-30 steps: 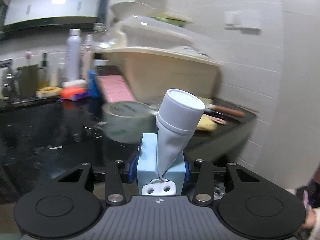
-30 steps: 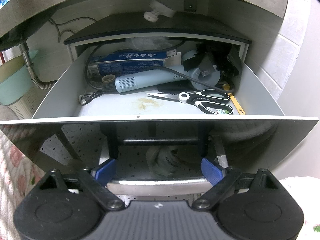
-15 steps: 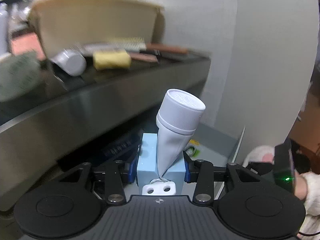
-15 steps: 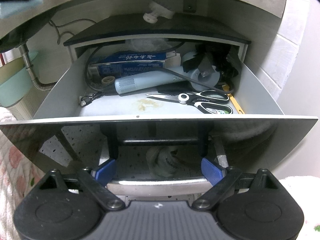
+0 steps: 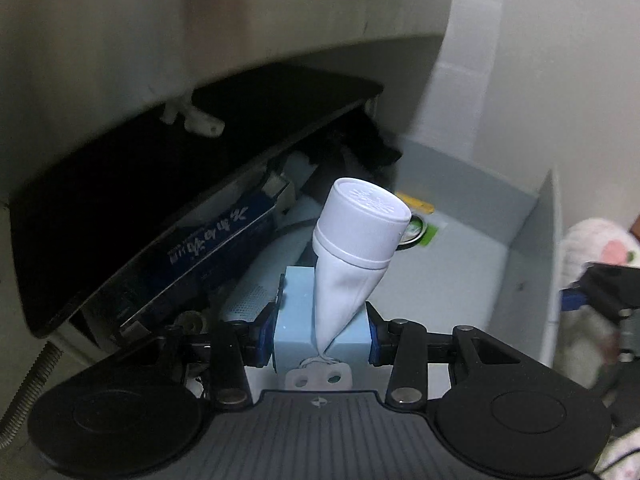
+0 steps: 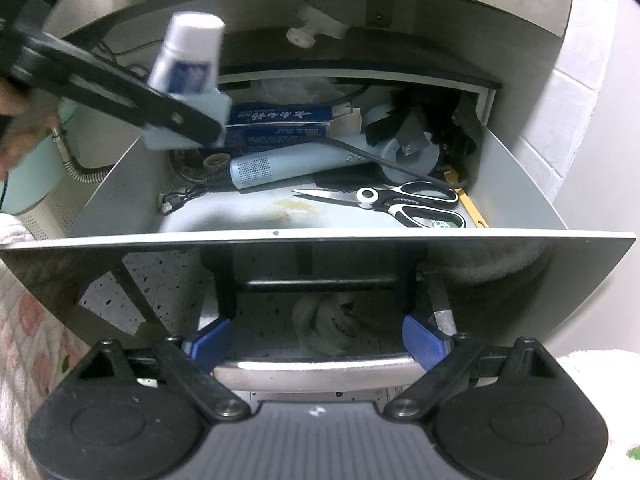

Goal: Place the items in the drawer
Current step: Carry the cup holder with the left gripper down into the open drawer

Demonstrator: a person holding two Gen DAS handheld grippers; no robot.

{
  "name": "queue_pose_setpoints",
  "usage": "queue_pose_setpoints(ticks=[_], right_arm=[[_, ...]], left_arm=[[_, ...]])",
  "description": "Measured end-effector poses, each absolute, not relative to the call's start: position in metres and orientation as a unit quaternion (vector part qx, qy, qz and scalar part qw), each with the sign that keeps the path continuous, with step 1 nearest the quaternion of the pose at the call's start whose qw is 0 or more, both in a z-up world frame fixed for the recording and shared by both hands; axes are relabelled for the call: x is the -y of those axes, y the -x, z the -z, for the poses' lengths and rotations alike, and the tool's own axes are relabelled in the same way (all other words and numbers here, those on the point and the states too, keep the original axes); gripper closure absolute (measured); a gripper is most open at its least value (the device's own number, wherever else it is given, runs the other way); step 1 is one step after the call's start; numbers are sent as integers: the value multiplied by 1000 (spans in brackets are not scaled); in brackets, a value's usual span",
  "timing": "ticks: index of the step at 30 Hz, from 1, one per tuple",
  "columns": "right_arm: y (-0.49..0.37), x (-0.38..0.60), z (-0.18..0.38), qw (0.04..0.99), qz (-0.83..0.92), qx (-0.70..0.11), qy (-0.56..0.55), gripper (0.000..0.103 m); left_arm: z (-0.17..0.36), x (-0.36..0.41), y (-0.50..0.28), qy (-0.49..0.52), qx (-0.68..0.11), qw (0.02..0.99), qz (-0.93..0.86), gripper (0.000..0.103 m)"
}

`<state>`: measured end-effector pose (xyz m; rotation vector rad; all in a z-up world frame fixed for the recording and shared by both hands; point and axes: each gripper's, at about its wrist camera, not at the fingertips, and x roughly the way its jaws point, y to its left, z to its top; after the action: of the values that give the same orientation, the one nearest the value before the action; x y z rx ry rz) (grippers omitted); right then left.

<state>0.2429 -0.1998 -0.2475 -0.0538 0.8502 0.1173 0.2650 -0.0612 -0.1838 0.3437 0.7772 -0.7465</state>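
Note:
My left gripper point(image 5: 320, 336) is shut on a light blue box point(image 5: 296, 320) with a white tube point(image 5: 356, 256) lying on it, cap pointing forward. It hovers over the open grey drawer point(image 5: 516, 264). In the right wrist view the same tube point(image 6: 188, 56) and box point(image 6: 192, 120) hang above the drawer's point(image 6: 320, 236) back left corner. My right gripper point(image 6: 316, 344) is open, its blue pads on either side of the drawer's metal handle point(image 6: 316, 372), below the front panel.
The drawer holds a blue hair dryer point(image 6: 304, 164) with its cord, black-and-white scissors point(image 6: 400, 200), a dark blue carton point(image 6: 280, 120) and black clutter at the back right. A countertop overhangs the drawer. A flexible hose point(image 6: 76, 168) hangs at left.
My left gripper has swung from the countertop view down to the open drawer, carrying the box and tube. It has now entered the right wrist view at upper left. The right gripper has not moved.

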Motion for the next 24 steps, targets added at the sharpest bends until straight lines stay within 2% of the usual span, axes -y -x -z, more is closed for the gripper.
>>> queue_pose_setpoints(ticks=[10,24], right_arm=[[-243,199,247,909,-56,-412,25,11],[-244,199,247,909,-55,-412,25,11]], left_arm=[[233,86,-300,-192,-416,832,313,62],[263,86,-327,-199,-468,821,259,62]])
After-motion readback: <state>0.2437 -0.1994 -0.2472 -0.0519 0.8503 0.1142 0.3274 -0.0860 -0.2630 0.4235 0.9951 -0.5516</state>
